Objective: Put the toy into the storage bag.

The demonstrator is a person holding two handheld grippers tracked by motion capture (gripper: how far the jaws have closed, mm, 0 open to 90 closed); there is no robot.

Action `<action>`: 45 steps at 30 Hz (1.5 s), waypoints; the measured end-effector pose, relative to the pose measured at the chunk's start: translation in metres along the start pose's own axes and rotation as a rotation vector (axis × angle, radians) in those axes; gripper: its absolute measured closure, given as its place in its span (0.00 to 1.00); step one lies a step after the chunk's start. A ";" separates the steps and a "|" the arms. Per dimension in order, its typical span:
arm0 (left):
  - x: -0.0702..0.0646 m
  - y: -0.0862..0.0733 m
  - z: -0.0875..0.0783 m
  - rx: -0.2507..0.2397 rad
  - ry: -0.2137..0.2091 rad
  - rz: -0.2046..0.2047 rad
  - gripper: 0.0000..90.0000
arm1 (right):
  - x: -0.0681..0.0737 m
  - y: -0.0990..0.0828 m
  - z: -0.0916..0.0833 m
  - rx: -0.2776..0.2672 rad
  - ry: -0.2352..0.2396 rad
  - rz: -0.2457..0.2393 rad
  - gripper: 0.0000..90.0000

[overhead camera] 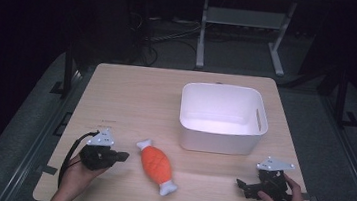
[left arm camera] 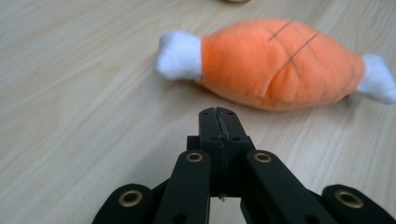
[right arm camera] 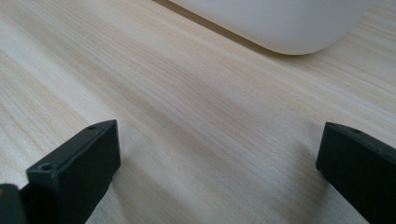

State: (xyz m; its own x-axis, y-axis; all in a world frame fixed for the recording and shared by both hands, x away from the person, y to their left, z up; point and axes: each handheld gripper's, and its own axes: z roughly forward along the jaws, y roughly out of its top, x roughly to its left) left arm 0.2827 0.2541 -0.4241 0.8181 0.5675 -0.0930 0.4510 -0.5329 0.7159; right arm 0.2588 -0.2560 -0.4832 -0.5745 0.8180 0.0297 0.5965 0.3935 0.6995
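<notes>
An orange plush drumstick (overhead camera: 156,165) with white bone ends lies on the wooden table (overhead camera: 136,96), near the front and left of centre. My left gripper (overhead camera: 121,157) rests just left of it, jaws pressed together with nothing between them. In the left gripper view the shut tips (left arm camera: 219,114) point at the plush drumstick (left arm camera: 280,63), a short gap away. My right gripper (overhead camera: 243,184) sits on the table at the front right, jaws wide apart. In the right gripper view its fingers (right arm camera: 88,158) frame bare wood. A white bin (overhead camera: 223,118) stands behind it.
The white bin's rounded lower corner (right arm camera: 289,28) shows at the top of the right gripper view. The table's front edge runs close under both hands. Beyond the far edge stands a metal frame (overhead camera: 244,27) with cables on a dark floor.
</notes>
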 end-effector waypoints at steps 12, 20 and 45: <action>0.005 0.030 0.013 0.019 -0.047 0.044 0.99 | 0.000 0.000 0.000 0.000 0.000 0.000 0.00; 0.013 0.048 0.024 0.022 -0.056 0.062 0.99 | 0.000 0.000 0.000 0.000 0.000 0.000 0.00; 0.036 0.076 0.083 0.089 -0.088 0.053 1.00 | 0.000 0.000 0.000 0.000 0.000 0.000 0.00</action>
State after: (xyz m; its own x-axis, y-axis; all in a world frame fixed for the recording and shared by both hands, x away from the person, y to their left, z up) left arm 0.3761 0.1815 -0.4302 0.8682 0.4816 -0.1197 0.4327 -0.6166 0.6577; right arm 0.2588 -0.2561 -0.4832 -0.5745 0.8180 0.0298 0.5964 0.3934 0.6996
